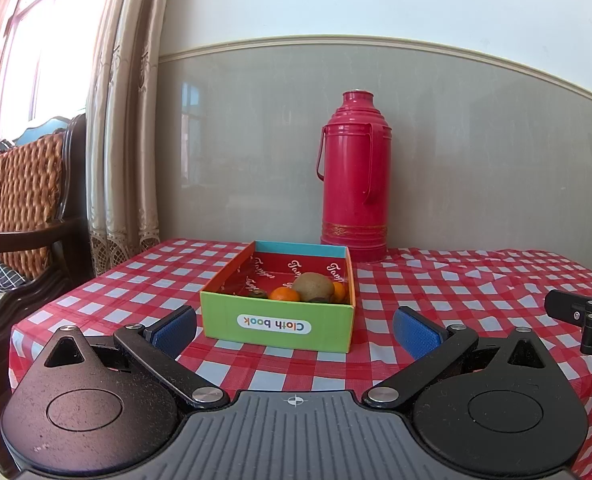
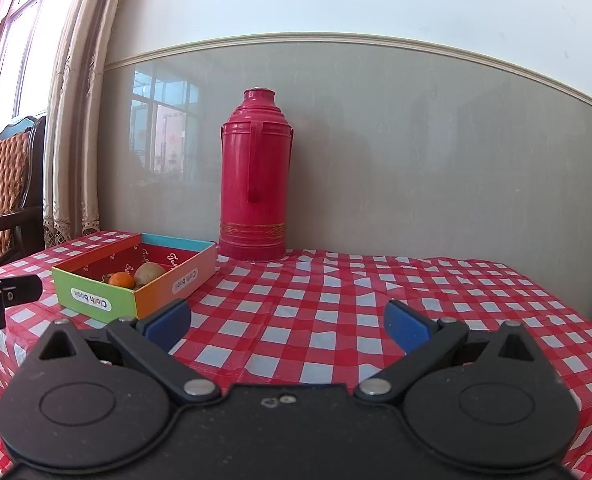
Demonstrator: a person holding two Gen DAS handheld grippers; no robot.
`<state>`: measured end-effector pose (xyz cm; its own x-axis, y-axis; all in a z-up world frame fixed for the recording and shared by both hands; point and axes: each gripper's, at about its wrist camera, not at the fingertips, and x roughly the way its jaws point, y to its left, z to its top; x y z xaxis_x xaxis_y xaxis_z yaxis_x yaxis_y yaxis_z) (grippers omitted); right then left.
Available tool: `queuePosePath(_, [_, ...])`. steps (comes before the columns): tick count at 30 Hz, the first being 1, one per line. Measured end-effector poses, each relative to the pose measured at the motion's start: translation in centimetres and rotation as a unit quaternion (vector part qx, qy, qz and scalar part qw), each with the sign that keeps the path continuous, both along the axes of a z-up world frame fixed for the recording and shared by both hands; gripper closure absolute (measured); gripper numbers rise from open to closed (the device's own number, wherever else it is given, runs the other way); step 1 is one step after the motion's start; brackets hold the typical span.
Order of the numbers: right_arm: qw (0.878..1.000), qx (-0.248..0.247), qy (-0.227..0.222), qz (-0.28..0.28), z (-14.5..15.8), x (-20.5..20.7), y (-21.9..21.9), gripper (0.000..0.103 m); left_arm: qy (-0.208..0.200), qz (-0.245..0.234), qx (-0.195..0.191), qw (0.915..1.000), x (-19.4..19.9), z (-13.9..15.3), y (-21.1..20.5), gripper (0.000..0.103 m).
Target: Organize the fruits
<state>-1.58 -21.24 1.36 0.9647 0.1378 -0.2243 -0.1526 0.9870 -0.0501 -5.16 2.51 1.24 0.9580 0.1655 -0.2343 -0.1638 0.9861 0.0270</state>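
My left gripper (image 1: pixel 294 330) and right gripper (image 2: pixel 287 322) gaped empty; box (image 1: pixel 275 324) held kiwi (image 1: pixel 313 286), oranges (image 1: pixel 284 294).

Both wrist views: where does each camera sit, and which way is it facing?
Left wrist: on the left hand-held gripper, open, facing the box of fruit head-on; the right one's tip shows at the right edge.
Right wrist: on the right hand-held gripper, open, facing bare tablecloth; box far left.
Shared: box, red thermos, tablecloth, wall.
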Motion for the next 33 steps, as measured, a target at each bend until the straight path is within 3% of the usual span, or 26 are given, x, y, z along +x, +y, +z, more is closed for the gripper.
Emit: queuePosePath(33, [1.000, -0.004, 0.003, 0.006, -0.21, 0.13, -0.15, 0.006, 0.004, 0.010, -0.009, 0.9999, 0.00, 0.07, 0.56, 0.000])
